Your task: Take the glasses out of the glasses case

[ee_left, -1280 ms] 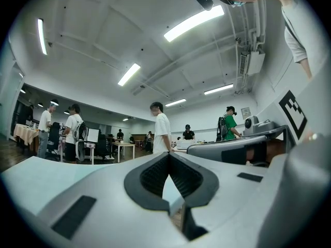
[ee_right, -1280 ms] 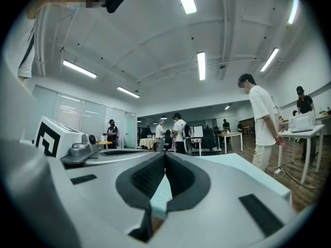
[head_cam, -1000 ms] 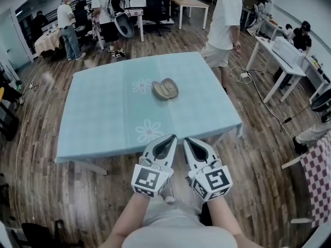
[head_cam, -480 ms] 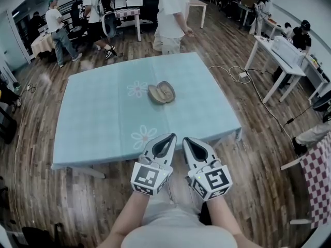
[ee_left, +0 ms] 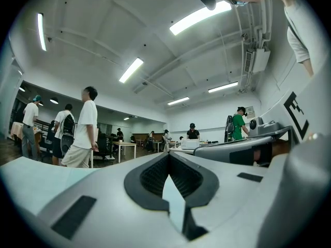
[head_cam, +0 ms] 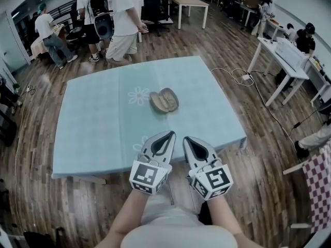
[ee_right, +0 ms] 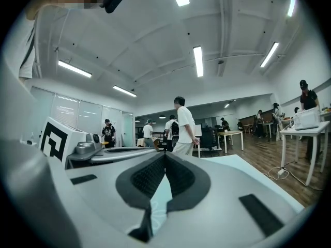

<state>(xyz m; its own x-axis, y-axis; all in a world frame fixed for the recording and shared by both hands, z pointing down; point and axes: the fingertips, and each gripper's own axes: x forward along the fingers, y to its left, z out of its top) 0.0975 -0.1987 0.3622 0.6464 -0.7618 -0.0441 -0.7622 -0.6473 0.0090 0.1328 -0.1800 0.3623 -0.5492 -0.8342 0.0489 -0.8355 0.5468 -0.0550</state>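
An open tan clamshell glasses case point(head_cam: 164, 101) lies near the middle of the table with the light blue cloth point(head_cam: 93, 123); what lies inside is too small to make out. My left gripper point(head_cam: 171, 134) and right gripper point(head_cam: 185, 138) are side by side over the table's near edge, pointing level toward the case and well short of it. Both are shut, tips meeting, with nothing between them. In the left gripper view the left gripper point(ee_left: 168, 154) shows only cloth past its closed jaws. The right gripper point(ee_right: 165, 154) looks the same in the right gripper view. The case shows in neither.
A person in white point(head_cam: 124, 25) and two others stand just beyond the table's far edge. White desks point(head_cam: 282, 56) with seated people stand at the right, a cable point(head_cam: 243, 76) trails on the wood floor, and a checkered cloth point(head_cam: 318, 174) hangs at the right edge.
Both grippers have advanced from in front of the table to over its near edge, still shut. The person in white has walked from the right behind the table to the left.
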